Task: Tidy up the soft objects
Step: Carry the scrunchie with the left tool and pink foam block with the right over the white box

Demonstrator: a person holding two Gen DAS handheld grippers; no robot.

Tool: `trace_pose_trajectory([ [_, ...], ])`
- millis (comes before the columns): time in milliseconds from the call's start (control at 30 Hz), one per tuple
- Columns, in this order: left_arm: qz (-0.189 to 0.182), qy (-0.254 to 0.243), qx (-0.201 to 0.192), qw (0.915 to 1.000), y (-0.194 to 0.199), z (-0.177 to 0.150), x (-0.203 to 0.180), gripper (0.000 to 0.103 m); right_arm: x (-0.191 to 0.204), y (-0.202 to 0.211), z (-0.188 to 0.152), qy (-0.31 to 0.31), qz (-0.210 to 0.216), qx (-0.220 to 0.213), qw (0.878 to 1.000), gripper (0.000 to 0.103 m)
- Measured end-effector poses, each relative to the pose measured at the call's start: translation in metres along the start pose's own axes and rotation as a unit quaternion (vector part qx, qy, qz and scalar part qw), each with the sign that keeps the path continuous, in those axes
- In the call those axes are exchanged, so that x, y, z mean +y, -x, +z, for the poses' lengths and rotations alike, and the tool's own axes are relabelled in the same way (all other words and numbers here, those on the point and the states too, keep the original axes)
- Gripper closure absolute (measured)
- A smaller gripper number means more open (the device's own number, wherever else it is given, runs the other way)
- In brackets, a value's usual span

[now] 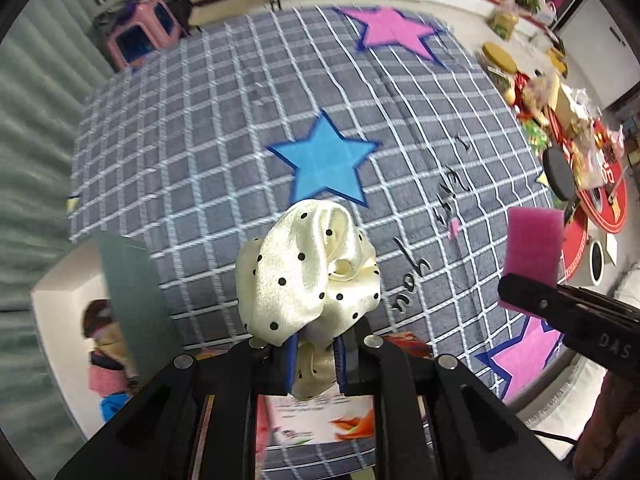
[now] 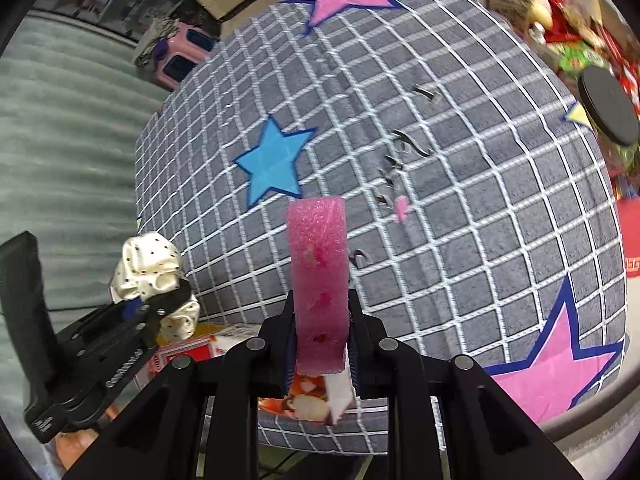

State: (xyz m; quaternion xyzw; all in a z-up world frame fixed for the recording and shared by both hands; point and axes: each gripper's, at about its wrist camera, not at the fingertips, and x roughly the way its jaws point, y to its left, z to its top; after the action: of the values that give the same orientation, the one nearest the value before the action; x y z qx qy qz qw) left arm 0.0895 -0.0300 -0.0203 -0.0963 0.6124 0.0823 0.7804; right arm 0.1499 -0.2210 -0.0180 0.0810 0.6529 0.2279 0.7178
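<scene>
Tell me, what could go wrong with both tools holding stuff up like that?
The silky scrunchie bulges far beyond the left tool, so it might slip out. The sponge stands tall in the right tool and could bend or tip when moved. The two tools are close together and could bump.

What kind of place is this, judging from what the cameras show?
Probably a room floor used as a play or sorting area: a grey checked rug with stars is spread out, a pink plastic stool stands at its far edge, and snack packets and jars lie along the side.
</scene>
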Motion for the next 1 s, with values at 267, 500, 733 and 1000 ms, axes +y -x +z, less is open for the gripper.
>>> trace_pose_trajectory([
  [267, 0.038, 0.008, -0.054, 0.9978, 0.049, -0.022, 0.051, 0.087, 0.080, 0.010, -0.005, 0.092, -0.024, -0.009, 0.995, 0.080],
  [500, 0.049, 0.033, -0.087, 0.9945, 0.083, -0.032, 0.092, 0.087, 0.130, 0.023, -0.008, 0.128, -0.021, -0.026, 0.991, 0.080],
  [733, 0.042, 0.046, -0.099, 0.9931, 0.097, -0.047, 0.113, 0.087, 0.155, 0.029, -0.016, 0.143, -0.022, -0.030, 0.989, 0.080],
  [1000, 0.032, 0.041, -0.096, 0.9940, 0.099, -0.065, 0.115, 0.087, 0.164, 0.032, -0.031, 0.149, -0.034, -0.026, 0.988, 0.080],
])
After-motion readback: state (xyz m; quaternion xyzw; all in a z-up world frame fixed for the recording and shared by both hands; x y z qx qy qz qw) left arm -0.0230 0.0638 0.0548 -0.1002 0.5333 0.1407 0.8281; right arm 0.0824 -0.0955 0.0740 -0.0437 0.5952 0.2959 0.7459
